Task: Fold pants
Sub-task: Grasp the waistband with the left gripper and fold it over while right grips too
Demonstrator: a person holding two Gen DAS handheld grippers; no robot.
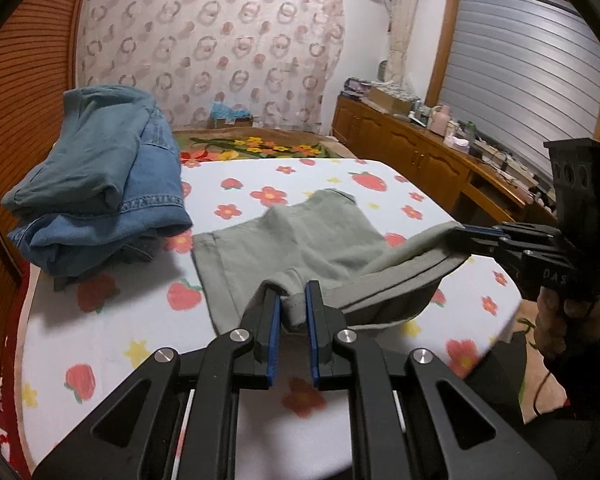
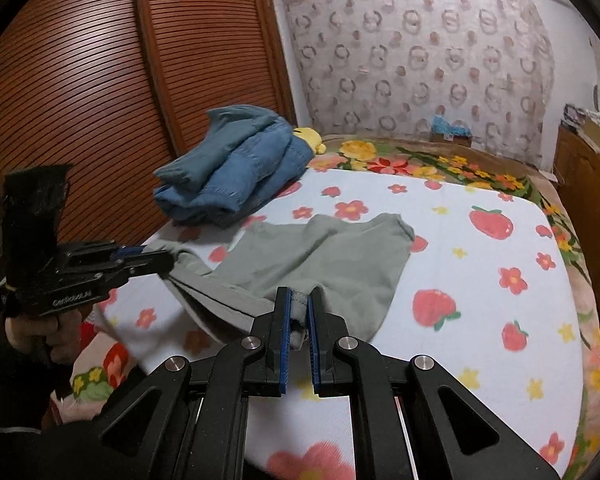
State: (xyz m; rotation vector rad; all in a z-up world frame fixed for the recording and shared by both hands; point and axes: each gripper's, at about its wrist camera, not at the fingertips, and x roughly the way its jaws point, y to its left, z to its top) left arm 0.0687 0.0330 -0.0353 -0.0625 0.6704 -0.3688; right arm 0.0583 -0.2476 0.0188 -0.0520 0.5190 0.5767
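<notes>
Grippers (image 1: 293,308) (image 2: 298,312) pinch shorts (image 1: 320,236) — plush (image 2: 310,138) right-view only.

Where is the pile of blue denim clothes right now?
The pile of blue denim clothes sits on the strawberry-print blanket at the bed's far left, beside the slatted wooden door, apart from the grey-green shorts.
</notes>
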